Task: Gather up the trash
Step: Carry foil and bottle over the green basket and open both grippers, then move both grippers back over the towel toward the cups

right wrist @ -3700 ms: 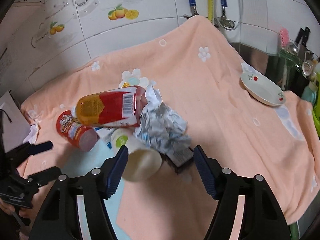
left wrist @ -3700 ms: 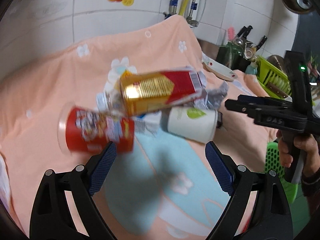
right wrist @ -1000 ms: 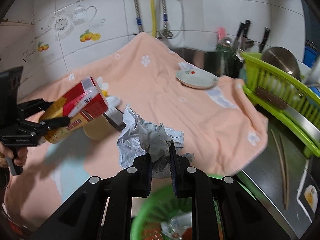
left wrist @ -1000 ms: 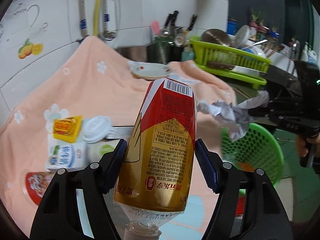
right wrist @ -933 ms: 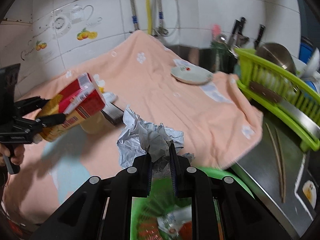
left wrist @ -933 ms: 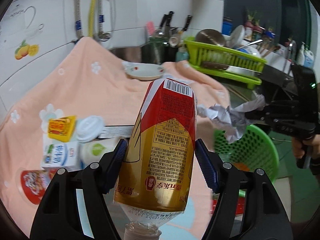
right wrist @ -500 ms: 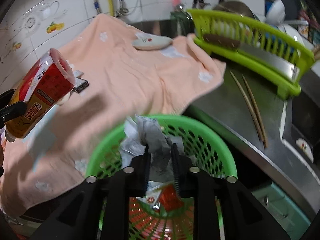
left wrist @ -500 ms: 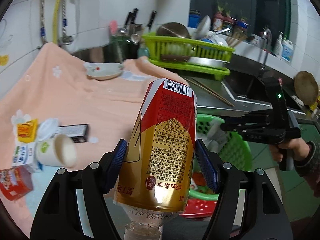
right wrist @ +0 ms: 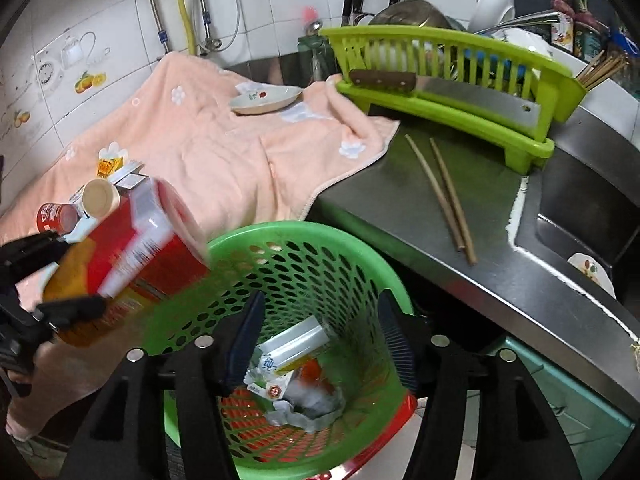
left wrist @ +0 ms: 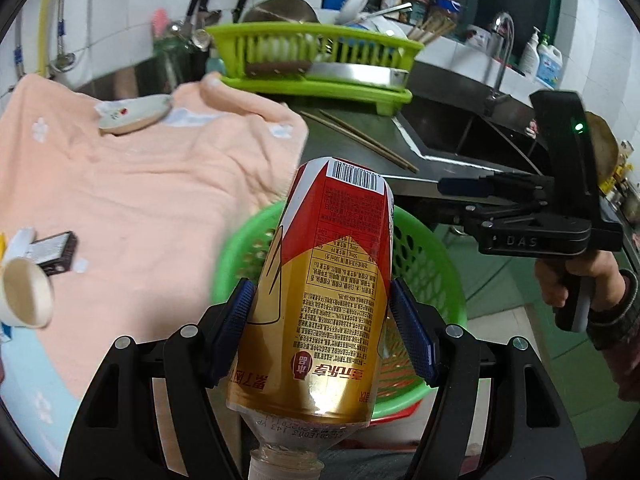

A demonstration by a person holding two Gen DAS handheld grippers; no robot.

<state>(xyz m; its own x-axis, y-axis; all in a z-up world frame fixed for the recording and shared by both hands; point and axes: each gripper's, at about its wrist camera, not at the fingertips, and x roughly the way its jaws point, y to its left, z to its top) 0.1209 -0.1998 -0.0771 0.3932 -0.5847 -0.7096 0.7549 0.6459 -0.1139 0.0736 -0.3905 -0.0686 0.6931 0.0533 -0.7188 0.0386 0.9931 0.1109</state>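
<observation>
Both grippers have swung from the peach towel (right wrist: 224,152) to the green perforated plastic basket (right wrist: 304,264) below the steel counter's edge (right wrist: 472,276). Crumpled silver foil (right wrist: 308,406), earlier pinched by the right gripper (right wrist: 320,336), now lies at the basket's bottom among wrappers; those jaws are opening with nothing between them. Left gripper (left wrist: 326,322) is clamped on the red-and-gold labelled plastic bottle (left wrist: 324,292), cap end toward the camera, base over the basket's rim. On the towel's left part lie a cream paper cup (right wrist: 100,198) and a red snack can (right wrist: 54,216).
</observation>
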